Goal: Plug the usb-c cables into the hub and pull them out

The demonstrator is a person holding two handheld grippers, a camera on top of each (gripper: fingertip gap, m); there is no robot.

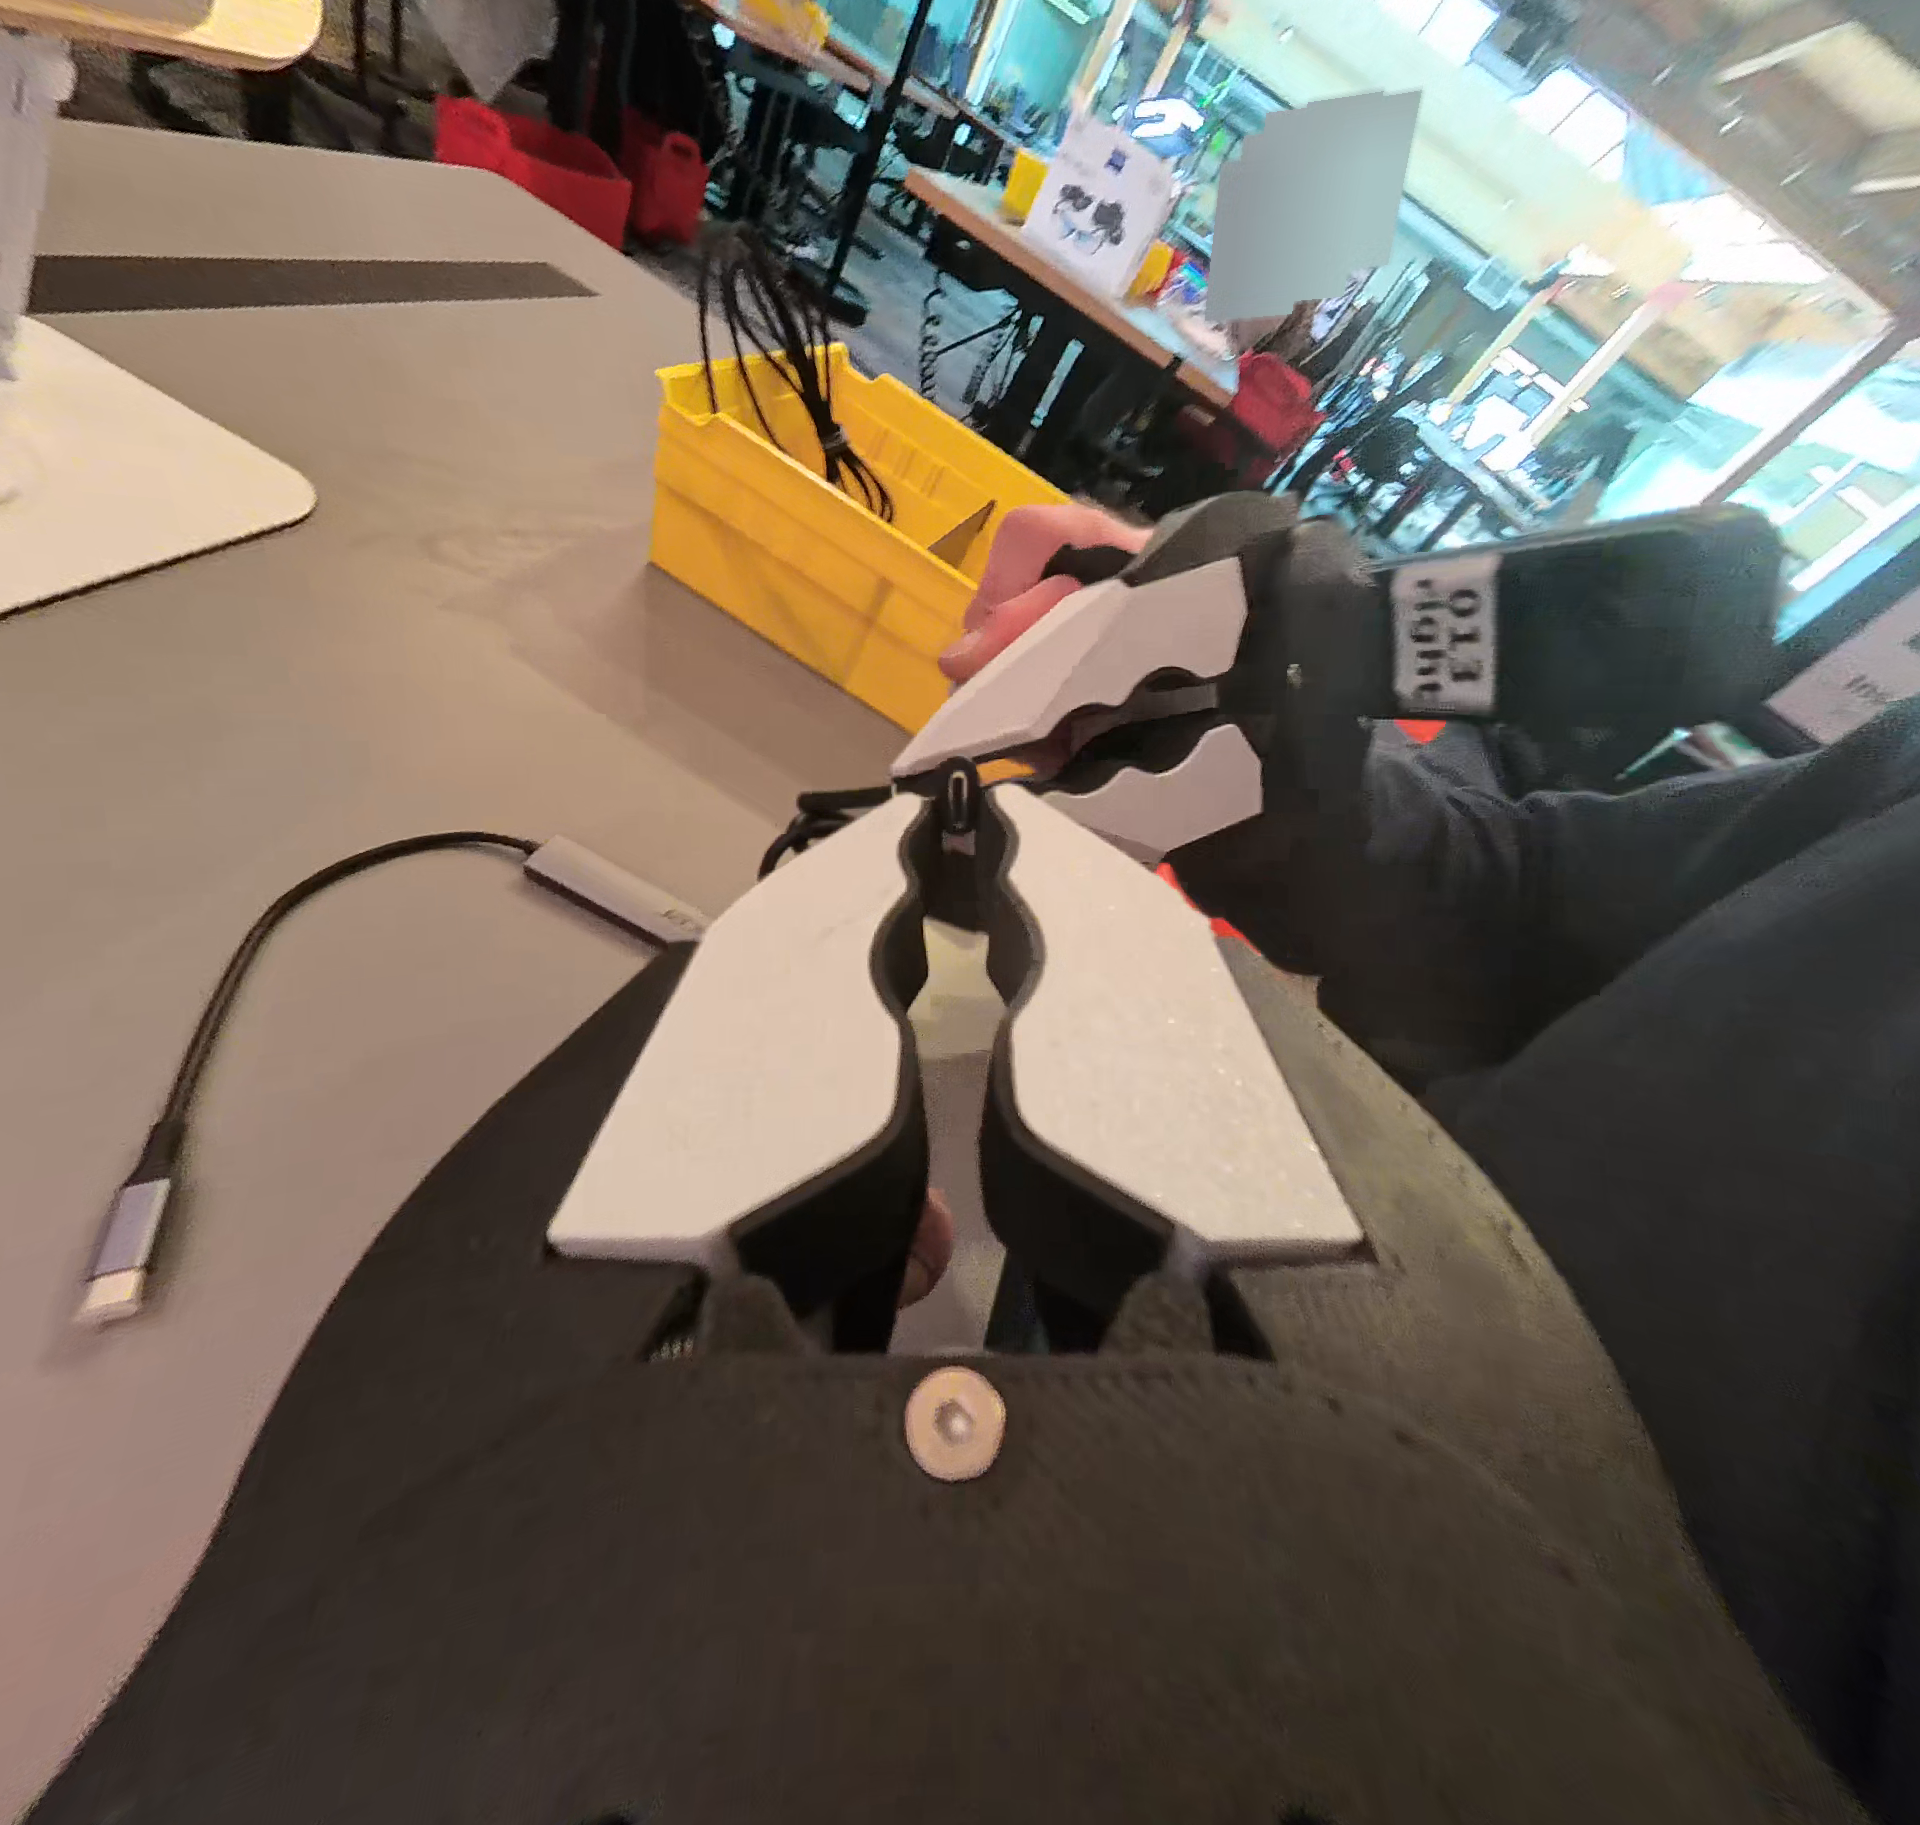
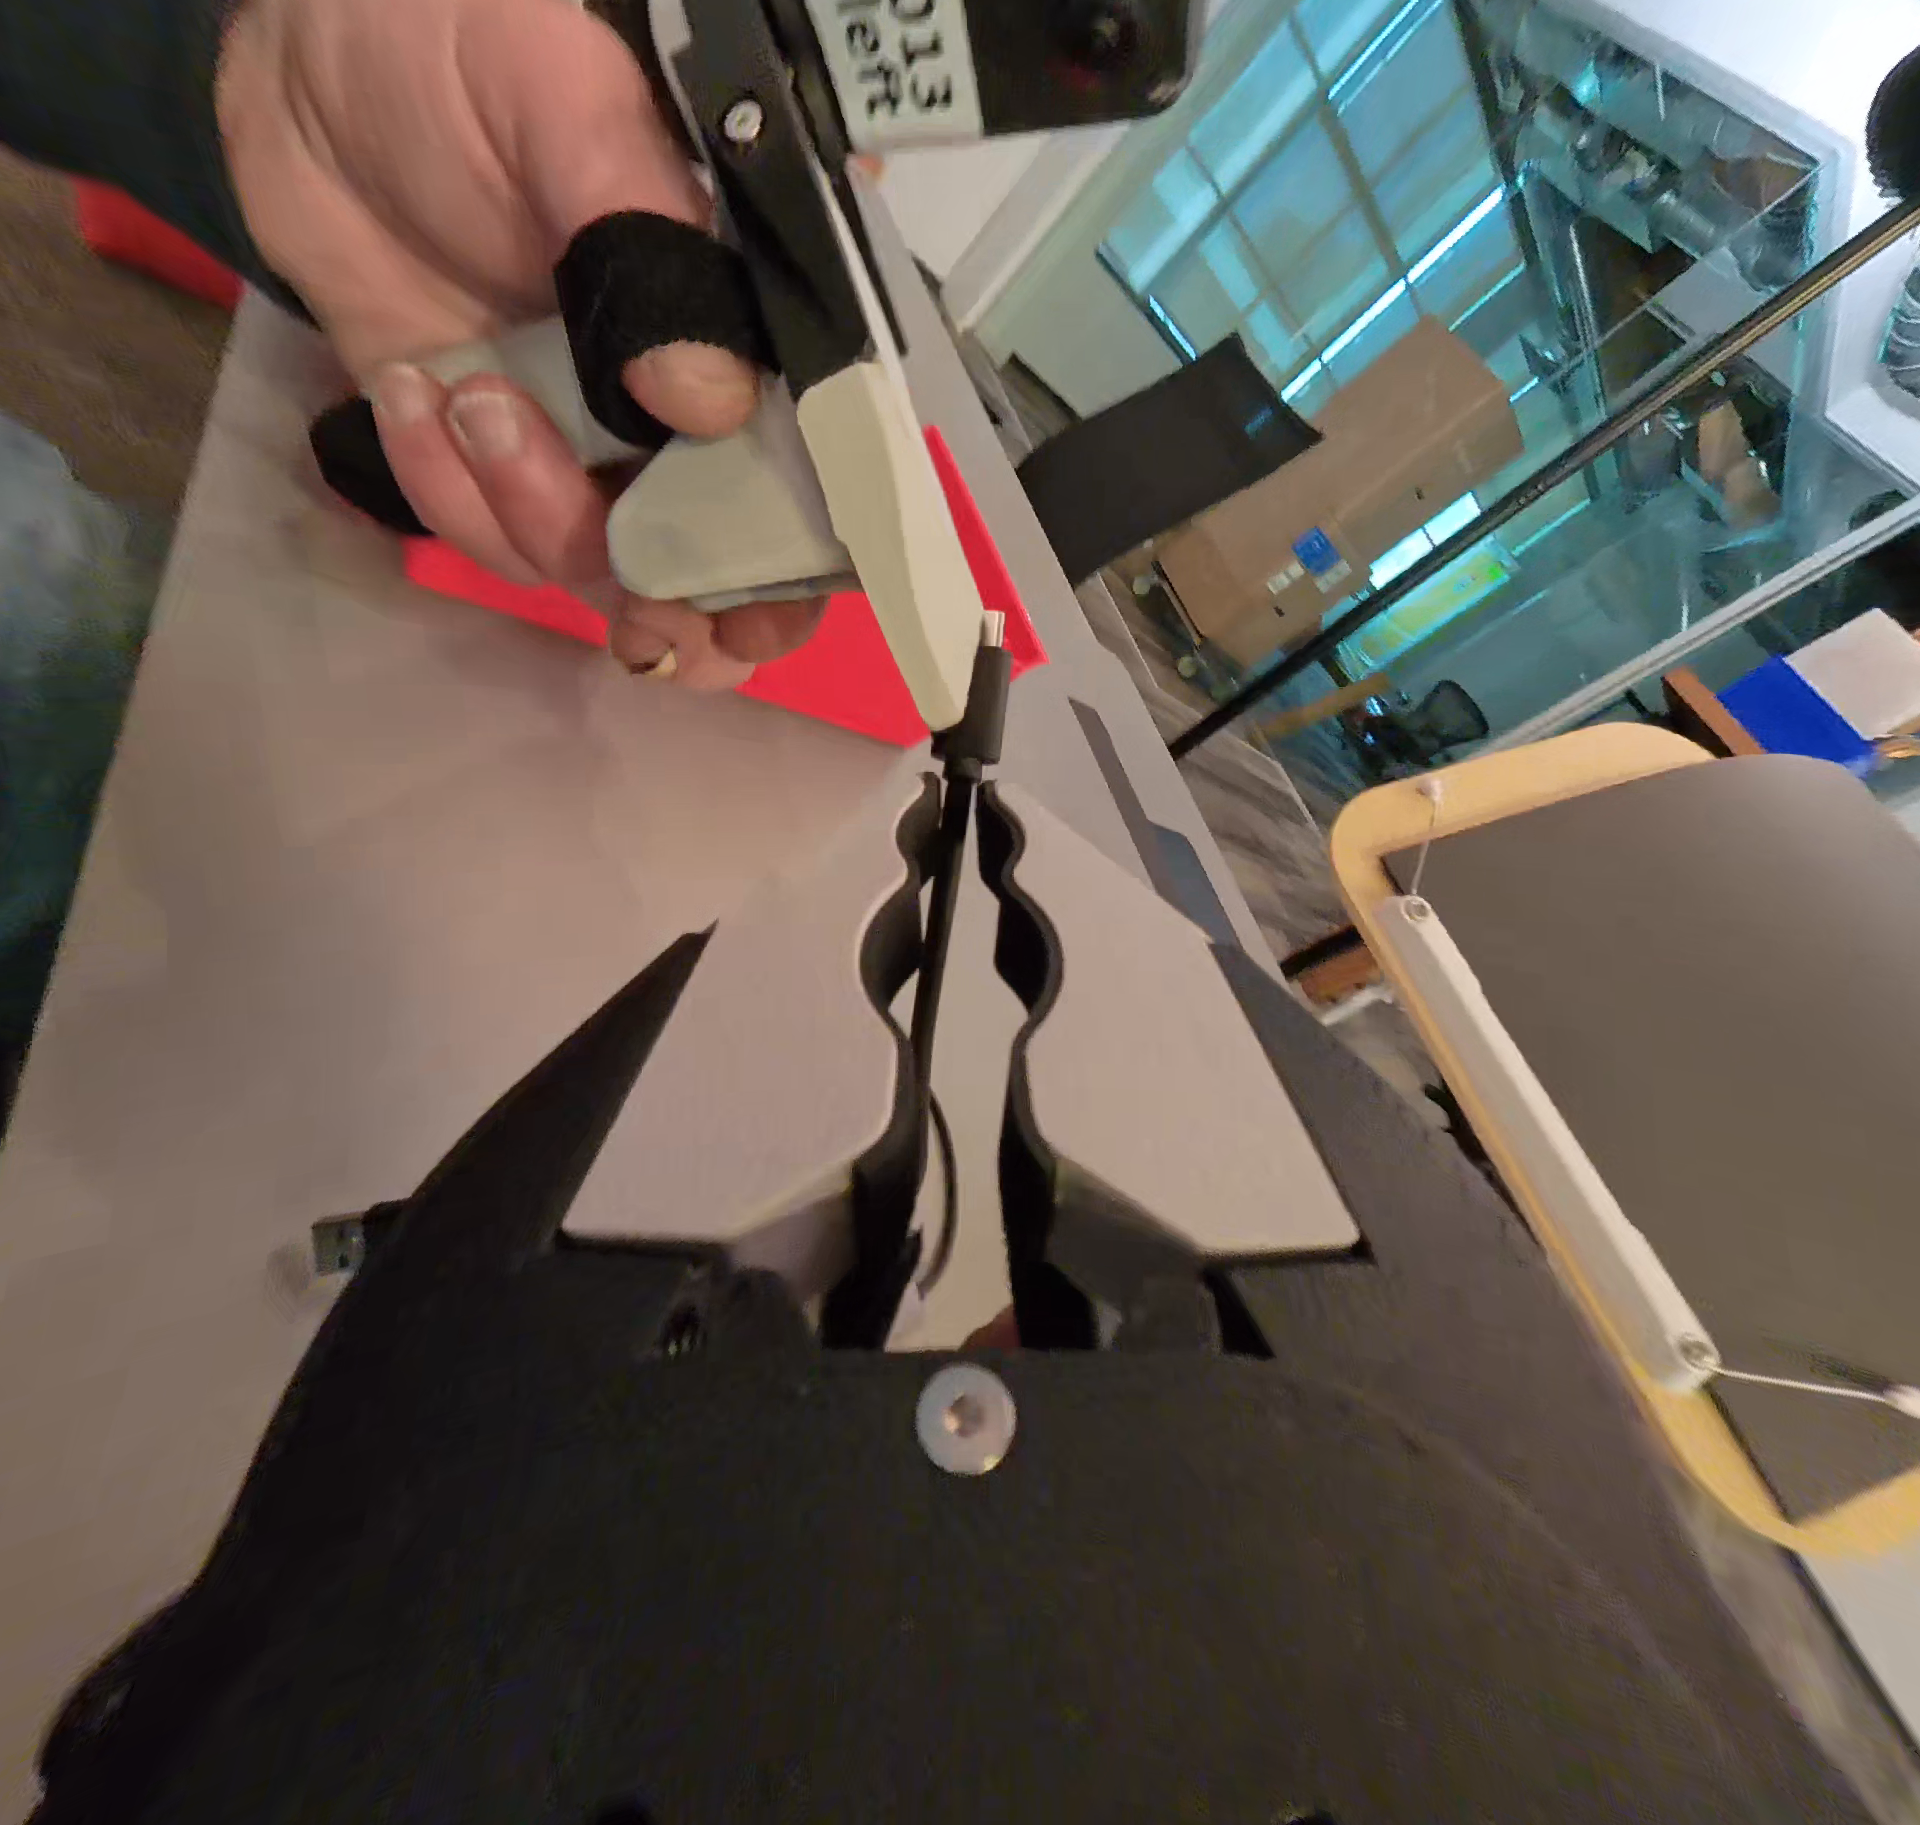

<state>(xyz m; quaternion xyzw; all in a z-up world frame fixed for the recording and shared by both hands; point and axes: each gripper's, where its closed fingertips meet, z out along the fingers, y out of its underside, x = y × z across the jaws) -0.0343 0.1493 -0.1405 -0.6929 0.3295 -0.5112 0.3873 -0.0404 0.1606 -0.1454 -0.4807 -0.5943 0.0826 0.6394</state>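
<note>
1. The left gripper (image 1: 958, 819) has its two fingers drawn together at the tips around the black plug (image 1: 957, 807) of a cable; the plug's open metal end faces the left wrist camera's far side, pointing away from the gripper.
2. The right gripper (image 2: 954, 799) has its fingers pinched on the thin black cable (image 2: 935, 954) just behind that same plug, and the cord runs back between the fingers toward the handle.
3. In the right wrist view the plug (image 2: 989, 695) stands just past the right fingertips, its long axis roughly in line with the right fingers, metal tip outward, with the left gripper's pale finger lying against its side.
4. So both grippers meet on one cable end, tips touching or nearly so, held up off the table (image 1: 416, 549).
5. The hub (image 1: 613, 887) lies flat on the table just to the left of the left gripper and lower, its long axis running away leftward; its own cord (image 1: 239, 986) curls to a silver plug (image 1: 127, 1245) nearer the camera.
6. The left gripper appears nearer the hub; the plug would likely have to swing left and down to face a port, which is not visible here.
7. A yellow bin (image 1: 790, 528) with more cables stands beyond.
</note>
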